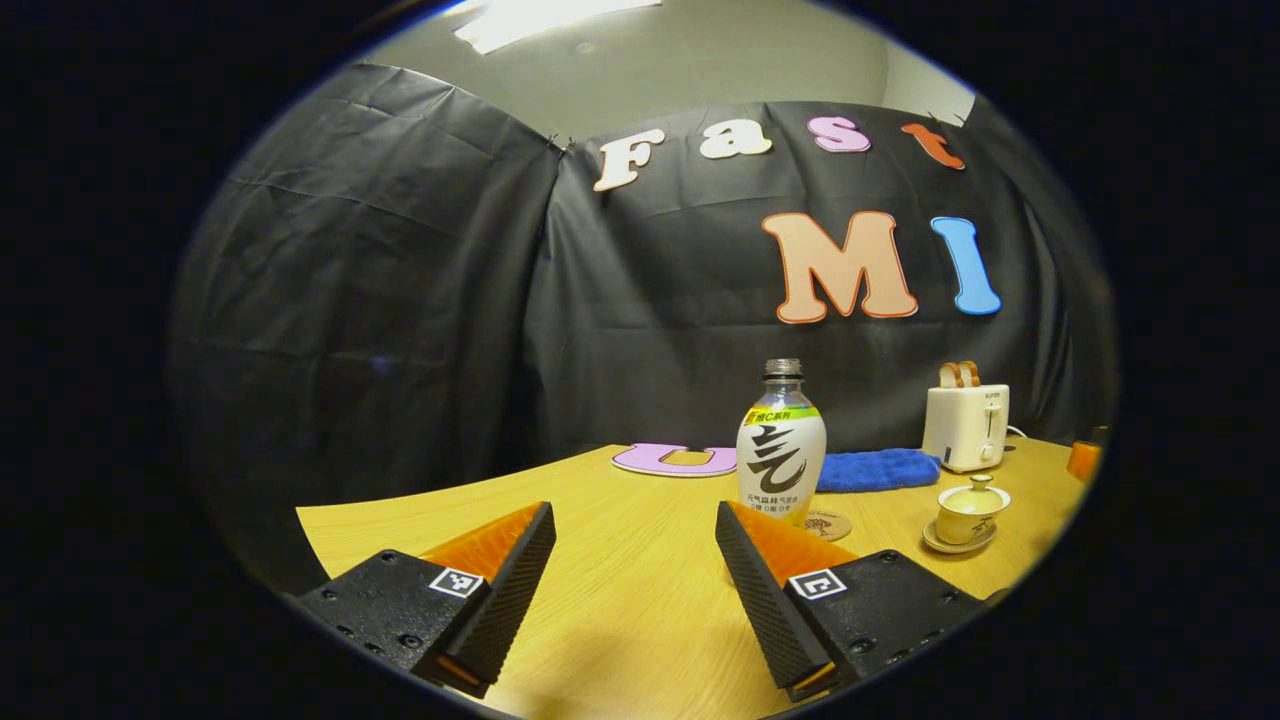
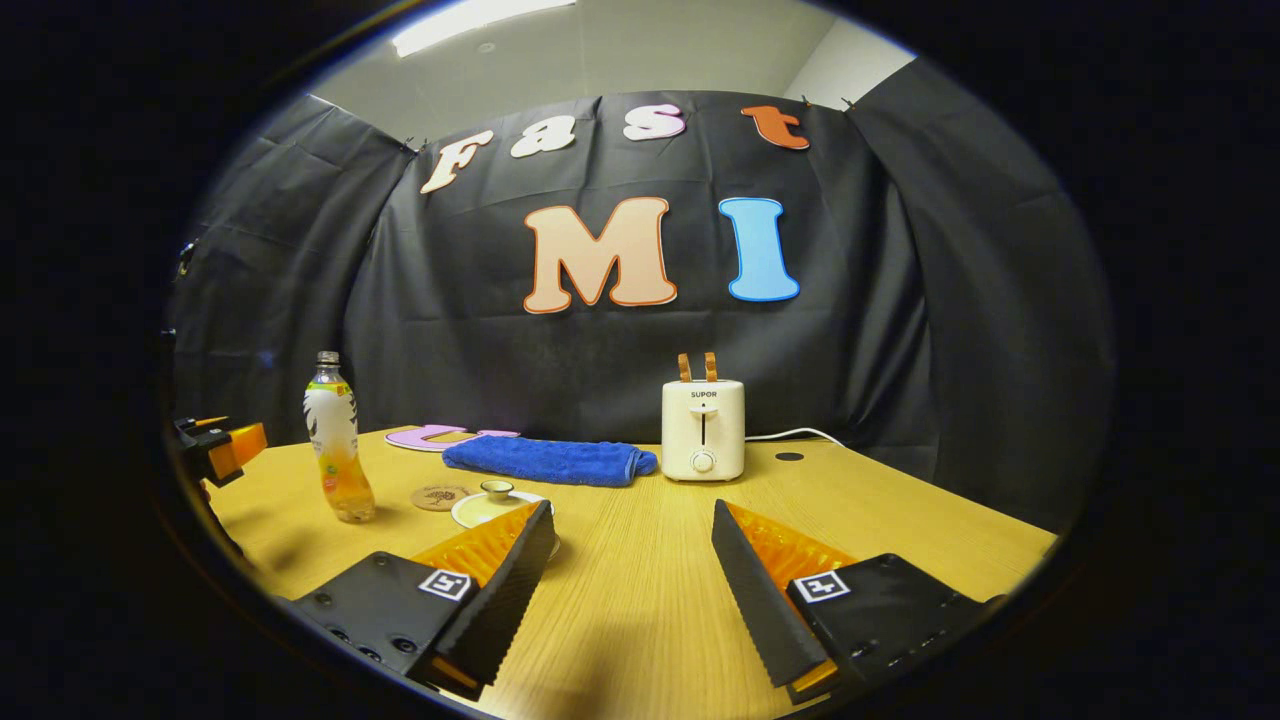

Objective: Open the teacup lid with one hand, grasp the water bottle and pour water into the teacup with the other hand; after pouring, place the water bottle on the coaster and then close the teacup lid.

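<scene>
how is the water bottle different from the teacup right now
The water bottle stands tall and narrow with no cap on its neck; the teacup is short and wide with its lid on. The teacup sits on a saucer; the water bottle stands on the table beside the coaster. Both are upright.

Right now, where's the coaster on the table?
The coaster lies flat on the table, just right of the water bottle and left of the lidded teacup in the left gripper view, in front of the blue towel.
</scene>
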